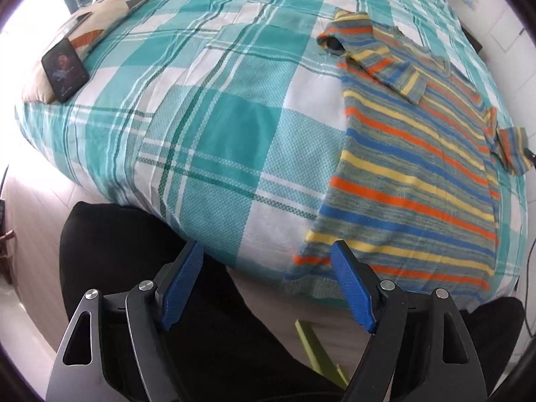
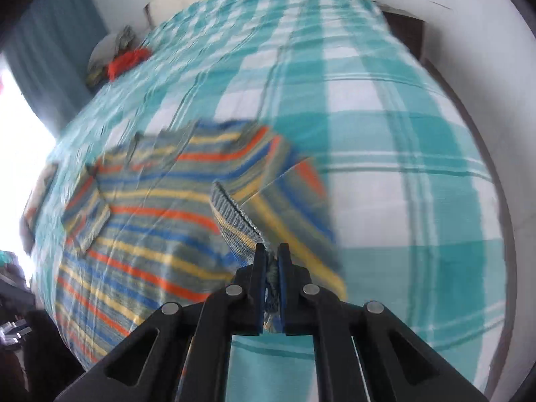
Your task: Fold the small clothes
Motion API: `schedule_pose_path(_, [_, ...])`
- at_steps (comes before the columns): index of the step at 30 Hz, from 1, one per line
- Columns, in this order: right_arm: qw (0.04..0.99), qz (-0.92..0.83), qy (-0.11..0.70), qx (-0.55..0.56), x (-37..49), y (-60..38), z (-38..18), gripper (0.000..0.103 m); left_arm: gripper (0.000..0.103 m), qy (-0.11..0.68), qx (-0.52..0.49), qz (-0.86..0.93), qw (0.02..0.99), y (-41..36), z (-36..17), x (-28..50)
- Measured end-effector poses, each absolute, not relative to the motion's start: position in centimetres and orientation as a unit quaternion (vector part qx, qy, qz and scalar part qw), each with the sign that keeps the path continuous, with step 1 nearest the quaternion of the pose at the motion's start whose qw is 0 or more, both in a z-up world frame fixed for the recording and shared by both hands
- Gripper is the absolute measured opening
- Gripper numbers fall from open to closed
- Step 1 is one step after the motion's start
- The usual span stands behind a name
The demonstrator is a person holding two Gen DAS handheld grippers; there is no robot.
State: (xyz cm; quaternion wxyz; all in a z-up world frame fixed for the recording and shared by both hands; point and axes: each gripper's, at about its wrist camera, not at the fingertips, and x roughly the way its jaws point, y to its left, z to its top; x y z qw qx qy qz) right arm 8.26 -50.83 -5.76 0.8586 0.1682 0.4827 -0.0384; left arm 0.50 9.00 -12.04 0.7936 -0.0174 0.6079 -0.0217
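Observation:
A small knitted sweater (image 1: 418,164) with orange, blue, yellow and grey stripes lies flat on the teal-and-white checked bedspread (image 1: 214,127). One sleeve (image 1: 378,50) is folded across its chest. My left gripper (image 1: 268,251) hangs open above the near edge of the bed, just left of the sweater's hem, with nothing between its blue pads (image 1: 351,284). In the right wrist view my right gripper (image 2: 272,249) is shut on the ribbed cuff (image 2: 234,224) of the other sleeve, lifted over the sweater (image 2: 150,221). That view is blurred.
A dark phone (image 1: 65,68) rests on a patterned cushion (image 1: 100,23) at the bed's far left corner. Black trouser legs (image 1: 160,288) of a person and a green strip (image 1: 315,345) show below the bed edge. A red fluffy item (image 2: 129,62) lies by the pillows.

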Motion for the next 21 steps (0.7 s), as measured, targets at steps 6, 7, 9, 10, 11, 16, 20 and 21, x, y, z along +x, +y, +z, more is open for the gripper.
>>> schedule_pose_path(6, [0.822,-0.171,0.423,0.34,1.9,-64.8,-5.5,0.006,0.08,0.602,-0.025,-0.046,0.797,6.7,-11.5,0.5])
schedule_pose_path(7, [0.812,-0.169,0.424,0.364,1.4,-65.7,-6.6,0.006,0.08,0.603,-0.024,-0.051,0.796,6.2,-11.5,0.4])
schedule_pose_path(9, [0.795,-0.155,0.424,0.406,0.6,-66.4,-8.6,0.007,0.08,0.605,-0.016,-0.058,0.794,5.4,-11.6,0.4])
schedule_pose_path(10, [0.788,-0.148,0.421,0.424,0.3,-66.5,-9.6,0.01,0.08,0.606,-0.012,-0.058,0.793,5.1,-11.6,0.3])
schedule_pose_path(11, [0.779,-0.137,0.416,0.448,0.0,-66.5,-10.6,0.013,0.081,0.606,-0.008,-0.058,0.794,5.0,-11.5,0.3])
schedule_pose_path(16, [0.749,-0.118,0.354,0.548,-2.3,-67.1,-14.2,0.041,0.08,0.603,-0.008,-0.047,0.796,5.5,-11.3,0.1])
schedule_pose_path(20, [0.73,-0.097,0.324,0.593,-2.0,-68.0,-15.8,0.021,0.08,0.618,-0.006,-0.04,0.785,5.4,-12.4,0.2])
schedule_pose_path(21, [0.728,-0.101,0.34,0.587,-1.4,-68.0,-16.0,0.004,0.08,0.622,-0.007,-0.041,0.782,5.3,-12.7,0.2])
